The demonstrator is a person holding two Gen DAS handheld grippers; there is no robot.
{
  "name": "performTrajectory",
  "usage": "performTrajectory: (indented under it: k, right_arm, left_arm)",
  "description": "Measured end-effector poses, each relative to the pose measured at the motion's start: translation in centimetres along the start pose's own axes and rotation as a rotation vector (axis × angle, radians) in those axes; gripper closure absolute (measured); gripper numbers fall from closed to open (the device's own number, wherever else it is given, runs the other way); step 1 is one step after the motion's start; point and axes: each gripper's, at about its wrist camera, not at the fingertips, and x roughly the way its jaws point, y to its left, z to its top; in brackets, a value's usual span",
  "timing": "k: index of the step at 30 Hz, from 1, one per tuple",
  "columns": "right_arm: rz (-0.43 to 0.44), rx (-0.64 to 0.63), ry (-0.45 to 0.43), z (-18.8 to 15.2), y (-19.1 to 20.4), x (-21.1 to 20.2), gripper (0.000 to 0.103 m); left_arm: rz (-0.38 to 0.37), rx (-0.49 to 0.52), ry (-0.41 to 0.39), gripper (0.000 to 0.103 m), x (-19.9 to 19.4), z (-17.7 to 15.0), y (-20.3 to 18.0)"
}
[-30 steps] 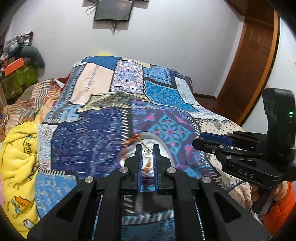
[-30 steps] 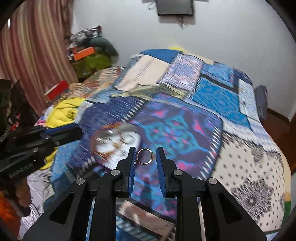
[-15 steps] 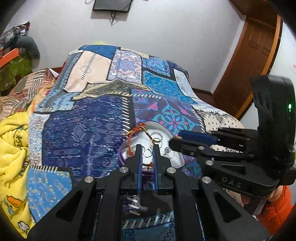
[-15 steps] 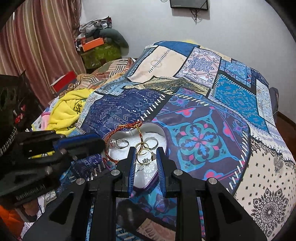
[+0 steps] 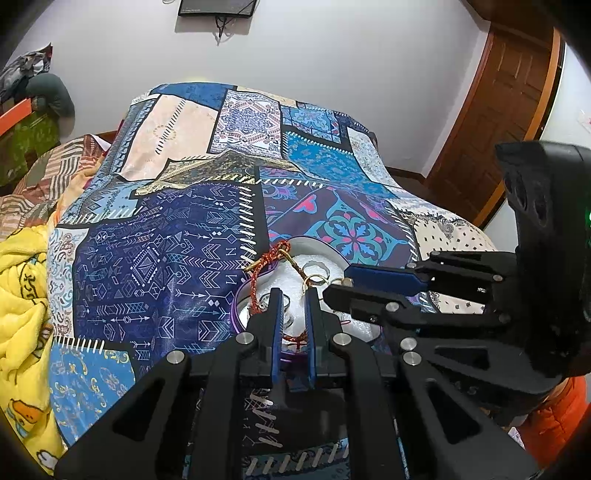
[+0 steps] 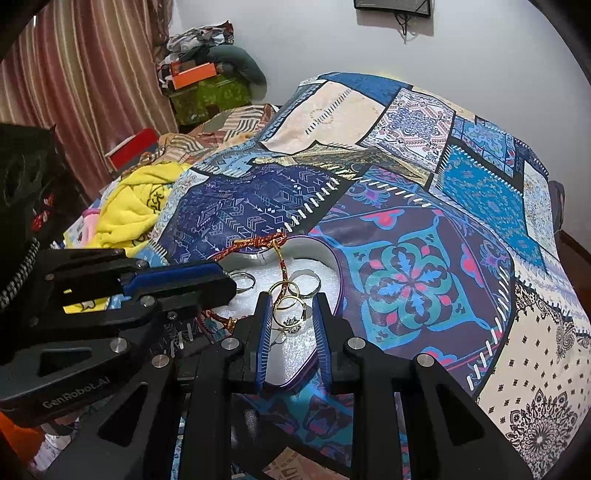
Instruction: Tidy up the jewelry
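Right wrist view: right gripper (image 6: pixel 291 301) low over a heart-shaped box (image 6: pixel 334 258) with a purple rim and white glittery lining, which sits on the patchwork bedspread (image 6: pixel 406 192). Its blue-padded jaws stand apart. A gold ring (image 6: pixel 290 308) with a small stone cluster lies in the gap between them, on the lining; contact with either pad cannot be told, and it looks loose rather than clamped. A second gold ring (image 6: pixel 282 288) sits just behind it, overlapping. A wide silver band (image 6: pixel 306 282) lies further back, and another silver ring (image 6: pixel 242 280) rests near the left side of the box. A red-and-gold braided cord (image 6: pixel 258 243) drapes over the box's far rim and runs down across the lining.

Left gripper (image 6: pixel 229 282) enters from the left of this view, fingers close together, tip over the box's left edge near the silver ring.

Left wrist view: left gripper (image 5: pixel 293 295) jaws stand a narrow gap apart, nothing visibly held between them; the white lining and a strand of the red cord show through the gap. Right gripper (image 5: pixel 328 288) crosses in from the right, tip over the box.

Surroundings: yellow blanket (image 5: pixel 22 295) at the bedspread's left edge, wooden door (image 5: pixel 506 96) at right, dark screen (image 6: pixel 391 7) on the white wall, striped curtain (image 6: pixel 85 66).
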Motion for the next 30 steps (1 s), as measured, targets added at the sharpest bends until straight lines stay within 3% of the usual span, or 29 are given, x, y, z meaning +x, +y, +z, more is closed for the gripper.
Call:
performTrajectory:
  k: [7,15,27,30]
  right_arm:
    - [-0.002,0.009,0.015,0.0,0.0,-0.5,0.080]
    - [-0.027,0.019,-0.086,0.9,0.7,-5.5,0.080]
    - [-0.055,0.050,-0.439,1.7,4.0,-19.9,0.079]
    - [-0.066,0.043,-0.524,1.2,5.4,-22.9,0.076]
  left_arm:
    - [-0.005,-0.005,0.001,0.094,-0.8,0.3,-0.2]
    - [0.023,-0.005,-0.091,0.094,-5.5,1.5,-1.5]
    - [0.115,0.066,-0.387,0.094,-18.8,2.3,-6.9]
    - [0.125,0.085,-0.467,0.090,-22.3,2.0,-8.5]
